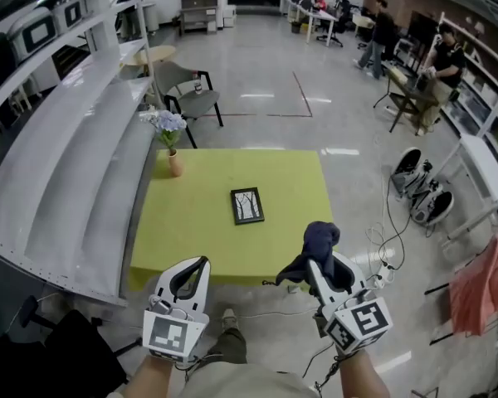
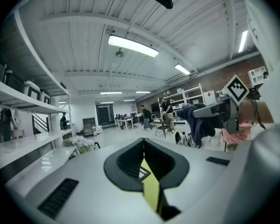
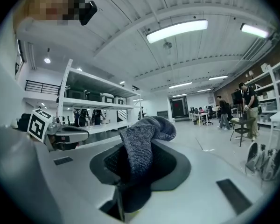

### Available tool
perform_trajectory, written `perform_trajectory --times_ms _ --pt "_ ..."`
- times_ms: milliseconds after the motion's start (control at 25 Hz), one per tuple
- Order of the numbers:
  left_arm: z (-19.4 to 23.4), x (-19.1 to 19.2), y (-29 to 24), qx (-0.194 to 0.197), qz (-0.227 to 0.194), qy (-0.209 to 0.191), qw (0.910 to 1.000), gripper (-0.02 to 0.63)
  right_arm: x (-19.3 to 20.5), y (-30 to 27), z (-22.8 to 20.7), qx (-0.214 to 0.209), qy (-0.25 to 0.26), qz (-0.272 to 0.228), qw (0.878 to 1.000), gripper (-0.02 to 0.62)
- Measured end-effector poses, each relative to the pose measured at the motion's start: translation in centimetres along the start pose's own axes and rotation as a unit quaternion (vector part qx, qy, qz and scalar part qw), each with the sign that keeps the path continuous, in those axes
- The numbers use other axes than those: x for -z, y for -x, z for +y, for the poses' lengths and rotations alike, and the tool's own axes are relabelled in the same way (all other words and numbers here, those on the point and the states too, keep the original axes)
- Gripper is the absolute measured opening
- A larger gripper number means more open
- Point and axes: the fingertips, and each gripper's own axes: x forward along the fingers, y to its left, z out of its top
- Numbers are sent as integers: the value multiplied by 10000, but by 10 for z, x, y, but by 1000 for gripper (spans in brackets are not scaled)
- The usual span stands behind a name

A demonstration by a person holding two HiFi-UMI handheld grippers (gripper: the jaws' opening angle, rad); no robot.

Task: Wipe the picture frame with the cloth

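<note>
While right gripper (image 1: 316, 265) clamps cloth (image 1: 319, 240), picture frame (image 1: 247, 206) flat, long axis running away

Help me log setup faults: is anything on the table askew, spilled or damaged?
Nothing much stands out. The picture frame lies flat near the middle of the table, turned slightly against its edges. The flower vase stands upright, nothing spilled. The cloth is bunched in the right gripper.

Frame (image 1: 247, 206): picture inside too small to tell.
Cloth (image 1: 319, 243): lower end hidden inside right gripper (image 1: 323, 269).
</note>
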Motion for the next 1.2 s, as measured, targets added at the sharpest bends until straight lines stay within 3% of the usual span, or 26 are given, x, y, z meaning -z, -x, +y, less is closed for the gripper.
perform_trajectory --times_ms 240,600,840,1200 --pt "60 19 -81 285 271 53 9992 8 -2 -91 -29 155 18 194 9997 115" --pt "110 65 -189 808 619 140 9947 9 19 -208 -65 182 151 615 9978 115" --pt "120 119 -240 1003 1000 473 9888 9 52 -276 -78 -69 207 1038 9944 117" --pt "111 205 -304 858 1722 1162 9744 9 128 -362 -102 -970 190 1698 9805 117"
